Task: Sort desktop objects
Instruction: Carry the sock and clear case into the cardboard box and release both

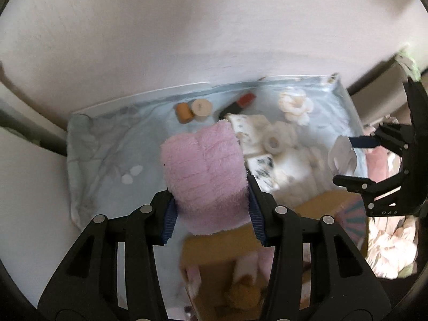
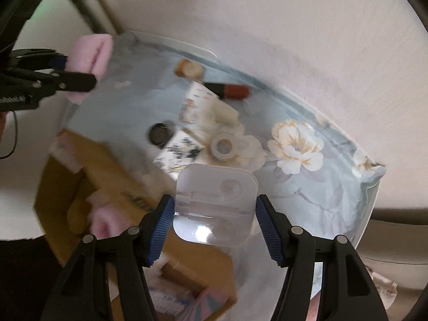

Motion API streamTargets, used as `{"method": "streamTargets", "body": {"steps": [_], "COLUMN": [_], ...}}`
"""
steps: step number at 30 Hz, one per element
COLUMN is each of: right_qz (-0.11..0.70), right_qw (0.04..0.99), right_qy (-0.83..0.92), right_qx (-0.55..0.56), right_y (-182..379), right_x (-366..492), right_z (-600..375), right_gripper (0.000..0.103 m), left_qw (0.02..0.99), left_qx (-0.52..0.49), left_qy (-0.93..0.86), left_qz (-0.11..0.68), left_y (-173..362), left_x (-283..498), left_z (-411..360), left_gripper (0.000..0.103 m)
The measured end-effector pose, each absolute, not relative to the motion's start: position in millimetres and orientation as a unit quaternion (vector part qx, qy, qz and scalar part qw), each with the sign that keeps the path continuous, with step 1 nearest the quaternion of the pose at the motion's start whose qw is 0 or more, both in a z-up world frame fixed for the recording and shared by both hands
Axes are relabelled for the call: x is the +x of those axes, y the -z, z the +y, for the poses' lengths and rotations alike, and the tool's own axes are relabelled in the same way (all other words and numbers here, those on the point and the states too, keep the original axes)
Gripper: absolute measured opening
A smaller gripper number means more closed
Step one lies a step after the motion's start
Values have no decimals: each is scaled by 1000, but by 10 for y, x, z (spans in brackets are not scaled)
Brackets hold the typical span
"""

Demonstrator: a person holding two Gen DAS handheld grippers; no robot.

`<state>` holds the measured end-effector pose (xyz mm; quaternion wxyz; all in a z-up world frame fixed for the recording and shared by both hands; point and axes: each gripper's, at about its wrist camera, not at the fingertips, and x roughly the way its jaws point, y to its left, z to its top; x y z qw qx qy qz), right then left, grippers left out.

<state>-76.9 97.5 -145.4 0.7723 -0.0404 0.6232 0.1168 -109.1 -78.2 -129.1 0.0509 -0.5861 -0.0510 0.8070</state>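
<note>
My left gripper (image 1: 211,208) is shut on a fluffy pink cloth (image 1: 206,171), held above the table's blue floral cover (image 1: 107,144); the same cloth (image 2: 89,61) shows at far left in the right wrist view. My right gripper (image 2: 215,222) is shut on a clear plastic case (image 2: 214,206), seen from the left as a pale case (image 1: 343,157). On the cover lie a red-capped lipstick (image 2: 230,91), two small spools (image 1: 192,109), a white tape roll (image 2: 223,148), patterned packets (image 2: 198,107) and a dark round disc (image 2: 157,133). An open cardboard box (image 2: 107,165) sits below both grippers.
The box holds pink and yellowish soft items (image 1: 240,291). A white wall (image 1: 187,26) backs the table. The cover's right edge (image 2: 374,187) drops off near a bed or sofa with floral fabric (image 1: 390,246). A bare patch of cover lies at left (image 1: 101,176).
</note>
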Motion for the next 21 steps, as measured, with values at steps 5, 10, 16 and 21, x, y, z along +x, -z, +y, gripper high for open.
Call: {"method": "streamTargets", "body": {"steps": [5, 10, 16, 21], "right_qz": [599, 593, 596, 609], "right_qw": [784, 785, 783, 775], "right_qy": [-149, -169, -172, -168], "right_qx": [-59, -57, -52, -24], "right_y": [1321, 1280, 1484, 1691], "right_x": [-928, -1215, -1480, -1658], "right_z": [1198, 1483, 1719, 1831], "right_gripper": [58, 58, 58, 58], "left_qw": [63, 77, 83, 74], "left_qx": [-572, -574, -592, -615], "left_qy": [-817, -815, -801, -783], "left_qz": [-35, -24, -23, -53], "left_y": [1117, 1098, 1284, 1674], "left_x": [-784, -429, -13, 214], "left_z": [-481, -216, 0, 59], "left_gripper": [43, 43, 43, 43]}}
